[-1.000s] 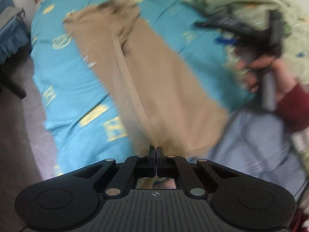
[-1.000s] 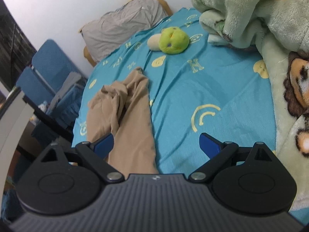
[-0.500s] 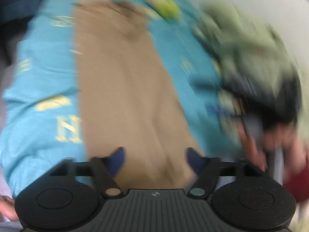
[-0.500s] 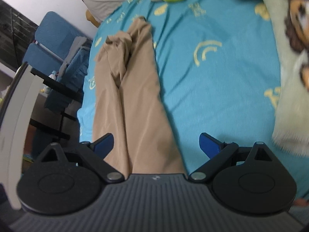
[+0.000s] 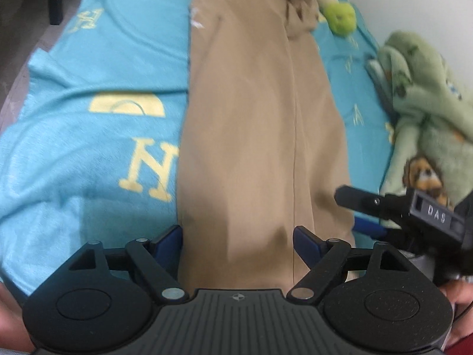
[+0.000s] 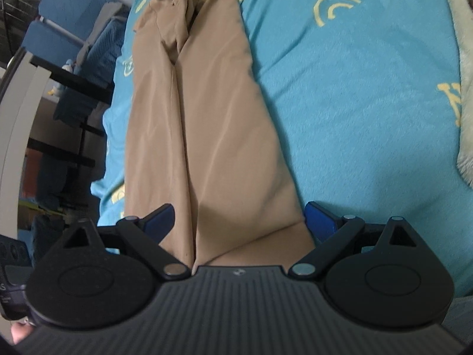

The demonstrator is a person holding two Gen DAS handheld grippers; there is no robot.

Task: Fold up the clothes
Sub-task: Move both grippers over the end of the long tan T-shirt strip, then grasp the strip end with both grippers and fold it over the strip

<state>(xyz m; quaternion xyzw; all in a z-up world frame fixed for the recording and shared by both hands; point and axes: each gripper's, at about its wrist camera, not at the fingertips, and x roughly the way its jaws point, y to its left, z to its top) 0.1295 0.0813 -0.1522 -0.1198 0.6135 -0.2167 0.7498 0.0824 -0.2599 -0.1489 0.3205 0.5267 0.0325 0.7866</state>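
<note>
Blue-padded jaws of the left gripper (image 5: pixel 238 238) and the right gripper (image 6: pixel 239 217) both stand wide apart, gripping nothing, each poised over the near end of the tan trousers (image 5: pixel 257 112), which lie lengthwise on the turquoise bedsheet (image 6: pixel 354 88) beside a green blanket (image 5: pixel 425 94).

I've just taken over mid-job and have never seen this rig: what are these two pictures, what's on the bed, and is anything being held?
No robot arm here: a person holds a two-finger gripper in each hand, each carrying a fisheye camera looking along its fingers. One picture is from the left gripper, the other from the right gripper. Both are open and hold nothing. Tan trousers lie lengthwise on a turquoise bedsheet, between each gripper's fingers. A green plush toy sits beyond them, a green fleece blanket alongside.
</note>
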